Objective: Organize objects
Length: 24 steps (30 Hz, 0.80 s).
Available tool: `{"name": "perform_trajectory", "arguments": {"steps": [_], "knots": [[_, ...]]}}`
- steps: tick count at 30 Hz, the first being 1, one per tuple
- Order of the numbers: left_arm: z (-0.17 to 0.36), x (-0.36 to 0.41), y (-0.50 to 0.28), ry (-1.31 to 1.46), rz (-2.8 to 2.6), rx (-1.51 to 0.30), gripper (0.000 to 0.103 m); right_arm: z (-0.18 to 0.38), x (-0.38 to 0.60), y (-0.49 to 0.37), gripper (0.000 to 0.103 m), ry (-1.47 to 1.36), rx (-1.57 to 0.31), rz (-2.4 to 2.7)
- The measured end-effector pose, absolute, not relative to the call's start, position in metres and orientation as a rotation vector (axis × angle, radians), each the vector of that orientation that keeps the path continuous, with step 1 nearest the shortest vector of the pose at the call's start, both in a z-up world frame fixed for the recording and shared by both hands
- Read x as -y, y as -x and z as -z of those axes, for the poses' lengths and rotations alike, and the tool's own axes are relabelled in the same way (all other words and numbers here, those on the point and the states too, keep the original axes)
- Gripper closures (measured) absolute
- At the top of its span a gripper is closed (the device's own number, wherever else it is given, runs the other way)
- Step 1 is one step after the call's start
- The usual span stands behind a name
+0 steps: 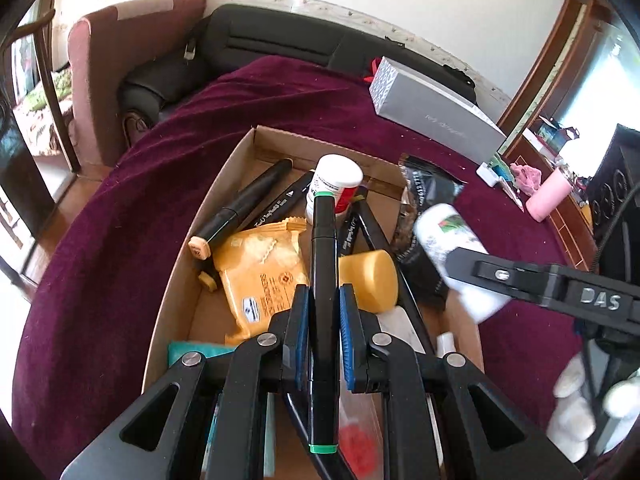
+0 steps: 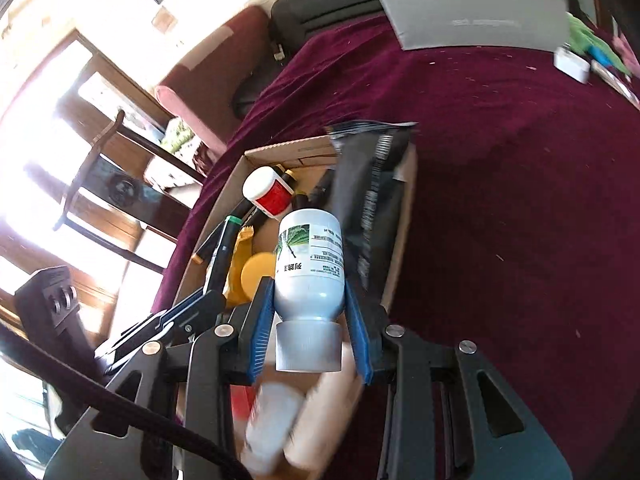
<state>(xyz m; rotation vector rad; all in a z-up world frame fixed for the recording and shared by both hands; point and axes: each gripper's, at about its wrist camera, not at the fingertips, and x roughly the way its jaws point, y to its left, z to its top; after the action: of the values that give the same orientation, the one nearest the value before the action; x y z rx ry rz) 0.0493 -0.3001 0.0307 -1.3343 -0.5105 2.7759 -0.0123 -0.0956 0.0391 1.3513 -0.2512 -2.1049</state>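
Note:
My left gripper (image 1: pixel 324 304) is shut on a black marker with green bands (image 1: pixel 323 280), held lengthwise over a cardboard box (image 1: pixel 224 184) on a maroon cloth. The box holds more black markers (image 1: pixel 248 200), a yellow snack packet (image 1: pixel 260 272), a yellow round lid (image 1: pixel 370 280) and a white bottle with a red label (image 1: pixel 336 188). My right gripper (image 2: pixel 310 308) is shut on a white bottle with a green leaf label (image 2: pixel 310 264), cap toward the camera, above the box (image 2: pixel 280 148). That bottle (image 1: pixel 452 240) shows blurred at the box's right side in the left wrist view.
A black foil packet (image 2: pixel 372 192) leans on the box's right wall. A grey carton (image 1: pixel 436 112) lies further back on the cloth (image 1: pixel 120 220). Small items and a pink cup (image 1: pixel 548 196) sit at the right. A black bag (image 1: pixel 256 40) and a padded chair (image 1: pixel 120 60) stand behind.

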Motion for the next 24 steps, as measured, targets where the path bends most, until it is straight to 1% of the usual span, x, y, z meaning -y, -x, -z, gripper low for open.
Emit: {"name": "perform_trajectory", "arguments": {"steps": [7, 11, 13, 15, 18, 20, 22, 24], "knots": [[-0.027, 0.310, -0.048, 1.267, -2.744, 0.657, 0.091, -0.030, 0.123, 0.034, 0.070, -1.327, 0.109, 2.224], [-0.031, 0.318, -0.057, 1.198, -2.730, 0.746, 0.090, -0.030, 0.128, 0.038, 0.070, -1.314, 0.104, 2.217], [-0.036, 0.320, -0.064, 1.165, -2.744, 0.758, 0.087, -0.036, 0.125, 0.036, 0.070, -1.294, 0.113, 2.230], [-0.043, 0.320, -0.072, 1.134, -2.763, 0.764, 0.079, -0.045, 0.122, 0.032, 0.070, -1.264, 0.123, 2.247], [-0.055, 0.317, -0.087, 1.076, -2.791, 0.762, 0.074, -0.063, 0.100, 0.019, 0.069, -1.198, 0.162, 2.295], [-0.063, 0.313, -0.097, 1.033, -2.809, 0.752, 0.073, -0.073, 0.079, 0.009, 0.066, -1.140, 0.186, 2.344], [-0.072, 0.306, -0.111, 0.984, -2.834, 0.744, 0.069, -0.081, 0.059, 0.000, 0.053, -1.082, 0.206, 2.413], [-0.078, 0.296, -0.119, 0.960, -2.842, 0.741, 0.068, -0.086, 0.033, -0.010, 0.050, -1.021, 0.250, 2.496]]}}
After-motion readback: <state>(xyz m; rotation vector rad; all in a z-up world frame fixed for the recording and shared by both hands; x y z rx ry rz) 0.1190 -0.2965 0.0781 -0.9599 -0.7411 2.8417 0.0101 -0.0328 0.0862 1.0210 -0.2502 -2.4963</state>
